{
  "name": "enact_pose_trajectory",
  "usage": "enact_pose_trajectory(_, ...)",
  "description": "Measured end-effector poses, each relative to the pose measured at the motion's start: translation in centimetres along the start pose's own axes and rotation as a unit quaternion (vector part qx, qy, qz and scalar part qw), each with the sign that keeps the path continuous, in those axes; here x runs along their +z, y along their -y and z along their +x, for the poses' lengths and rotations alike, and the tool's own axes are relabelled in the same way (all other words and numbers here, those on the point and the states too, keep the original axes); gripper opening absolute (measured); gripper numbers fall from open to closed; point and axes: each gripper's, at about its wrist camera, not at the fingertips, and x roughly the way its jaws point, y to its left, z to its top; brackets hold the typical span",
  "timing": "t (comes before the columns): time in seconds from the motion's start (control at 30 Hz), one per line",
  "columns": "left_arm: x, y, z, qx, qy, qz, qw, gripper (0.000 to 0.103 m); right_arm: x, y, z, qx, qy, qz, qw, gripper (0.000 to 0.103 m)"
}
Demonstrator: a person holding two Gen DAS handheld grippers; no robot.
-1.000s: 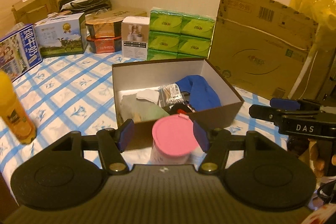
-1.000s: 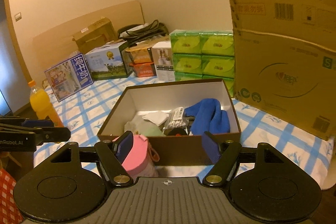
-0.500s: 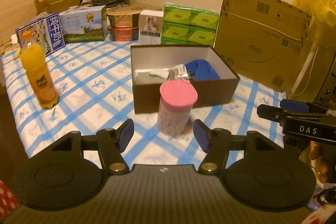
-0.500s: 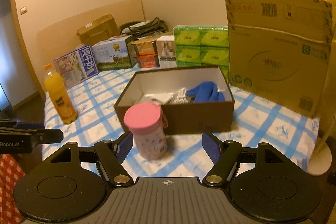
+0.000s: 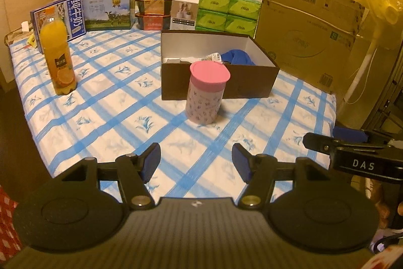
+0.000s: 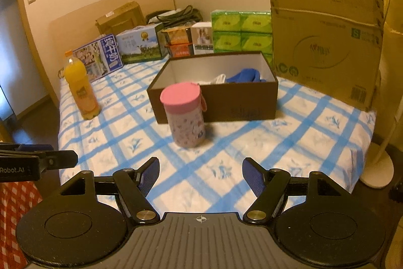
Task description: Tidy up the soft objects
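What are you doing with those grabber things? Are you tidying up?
A person holds a left gripper and a right gripper, both with jaws open and holding nothing, above the near edge of the checked tablecloth. A brown box holds a blue cloth and other soft things. A pink-lidded cup stands in front of it, untouched.

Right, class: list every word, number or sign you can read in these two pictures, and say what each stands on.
"DAS": on the right gripper, seen from the left wrist.
"Robot.AI": on the left gripper, seen from the right wrist.
"纯牛奶": on the blue milk carton.
"S": green square on the large cardboard box.
Barcodes on the cardboard box, the tissue packs and the orange juice bottle label: too blurred to read.
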Motion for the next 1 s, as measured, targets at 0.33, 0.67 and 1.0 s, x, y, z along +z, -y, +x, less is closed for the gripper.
enact_pose_trajectory(0.33,-4.1,0.1,-1.6,0.016,-0.002,-0.006,0.9998,0.06,-3.9,-0.9,-1.3,0.01,-0.015,-0.004,1.0,0.072)
enact_pose_trajectory(0.67,-7.8,0.7,-2.7,0.029,-0.003,-0.005,0.9996,0.06,-7.3,-1.3,-2.5,0.016,-0.021,-0.016,1.0,0.072)
enact_pose_trajectory(1.0,-9.2,1.7,-3.0,0.025,-0.007,0.008,0.9996,0.06,-8.2,-1.0,-3.2,0.016,-0.02,-0.011,1.0,0.072)
